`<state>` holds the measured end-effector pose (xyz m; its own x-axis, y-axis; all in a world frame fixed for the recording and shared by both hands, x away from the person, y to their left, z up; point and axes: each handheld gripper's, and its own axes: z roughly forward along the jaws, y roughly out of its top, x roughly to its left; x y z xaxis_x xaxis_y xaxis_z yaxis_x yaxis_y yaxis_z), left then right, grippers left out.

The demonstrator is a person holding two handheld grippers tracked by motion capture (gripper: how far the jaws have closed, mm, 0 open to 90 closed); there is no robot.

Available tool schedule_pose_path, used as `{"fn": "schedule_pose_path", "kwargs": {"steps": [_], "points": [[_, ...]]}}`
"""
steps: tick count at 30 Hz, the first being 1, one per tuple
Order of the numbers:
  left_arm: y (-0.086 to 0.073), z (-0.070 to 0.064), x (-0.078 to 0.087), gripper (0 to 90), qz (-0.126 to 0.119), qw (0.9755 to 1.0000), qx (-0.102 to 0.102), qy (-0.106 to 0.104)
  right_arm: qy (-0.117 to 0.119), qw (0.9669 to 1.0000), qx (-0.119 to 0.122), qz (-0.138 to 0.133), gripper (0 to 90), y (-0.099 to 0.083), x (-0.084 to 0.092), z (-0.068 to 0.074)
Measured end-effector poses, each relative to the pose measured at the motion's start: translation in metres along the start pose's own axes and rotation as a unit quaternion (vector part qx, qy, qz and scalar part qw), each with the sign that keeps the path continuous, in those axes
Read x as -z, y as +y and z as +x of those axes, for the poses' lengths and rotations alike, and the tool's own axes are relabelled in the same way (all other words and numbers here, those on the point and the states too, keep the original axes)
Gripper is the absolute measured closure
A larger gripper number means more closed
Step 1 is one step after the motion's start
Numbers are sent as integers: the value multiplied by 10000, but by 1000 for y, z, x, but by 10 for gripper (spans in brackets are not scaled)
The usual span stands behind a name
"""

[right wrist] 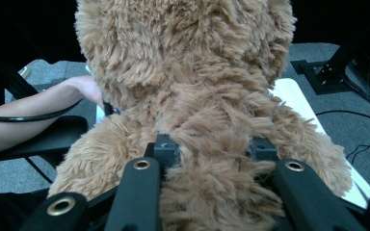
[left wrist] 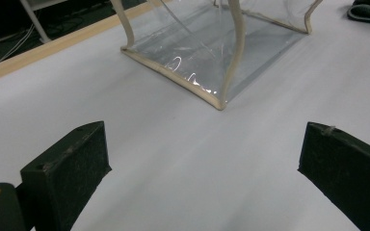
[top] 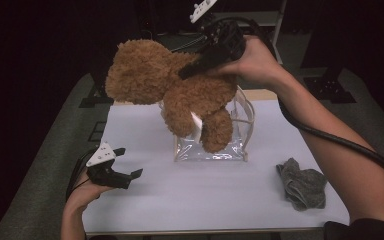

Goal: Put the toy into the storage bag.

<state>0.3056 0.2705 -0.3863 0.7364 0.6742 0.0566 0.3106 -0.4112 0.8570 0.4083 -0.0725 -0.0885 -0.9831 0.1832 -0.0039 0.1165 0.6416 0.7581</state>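
The white table lies bare across its near half, so a gripper can pass freely from the left edge to the grey cloth, which sits crumpled near the right front corner. Mid-table, the clear plastic bag stands with its beige-trimmed walls upright and its mouth open upward. The way down into that mouth is blocked by the brown teddy bear, which hangs over it, legs dipping at the rim. In the left gripper view, flat open tabletop runs between the left gripper and the bag's near corner, nothing in between. The strip of table left of the bag is clear too.
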Motion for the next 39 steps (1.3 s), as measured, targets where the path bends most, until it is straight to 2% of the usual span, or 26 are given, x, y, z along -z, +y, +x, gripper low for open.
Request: {"fn": "schedule_pose_path", "kwargs": {"steps": [6,7,8,13,14,15,18,19,21,22,23,26,29,33,39], "points": [[-1,1,1,29,-14,10000,14,-3,-164,9998,-142,53,656,12,-3,-25],[-1,1,1,30,-14,10000,14,-3,-164,9998,-142,53,656,12,-3,-25],[-1,1,1,29,-17,10000,21,-4,-223,9996,-167,97,657,15,-3,-34],[-1,1,1,29,-4,10000,4,13,-374,9988,-322,68,656,20,-2,-59],[-1,1,1,29,-1,10000,5,18,-374,9988,-322,68,656,20,-2,-59],[-1,1,1,29,12,10000,-4,22,-411,9985,-363,40,656,20,-3,-69],[0,0,1,29,4,10000,-27,15,-522,9977,-428,77,656,21,-7,-83],[0,0,1,29,4,10000,-27,15,-522,9977,-428,77,656,21,-7,-83],[0,0,1,29,0,10000,-16,-4,-628,9968,-490,117,656,21,-12,-97],[0,0,1,29,0,10000,-16,-4,-628,9968,-490,117,656,21,-12,-97],[0,0,0,29,9,10000,-9,-19,-722,9959,-514,178,656,21,-16,-105],[-2,1,1,29,30,10000,-8,-34,-804,9952,-519,215,656,18,-21,-112],[-2,2,1,29,28,10000,-3,-11,-819,9950,-476,303,655,15,-29,-114],[-3,3,2,29,29,10000,30,-1,-752,9955,-424,390,655,13,-36,-109],[-4,4,4,29,20,10000,41,34,-543,9975,-318,330,654,7,-40,-88]]}}
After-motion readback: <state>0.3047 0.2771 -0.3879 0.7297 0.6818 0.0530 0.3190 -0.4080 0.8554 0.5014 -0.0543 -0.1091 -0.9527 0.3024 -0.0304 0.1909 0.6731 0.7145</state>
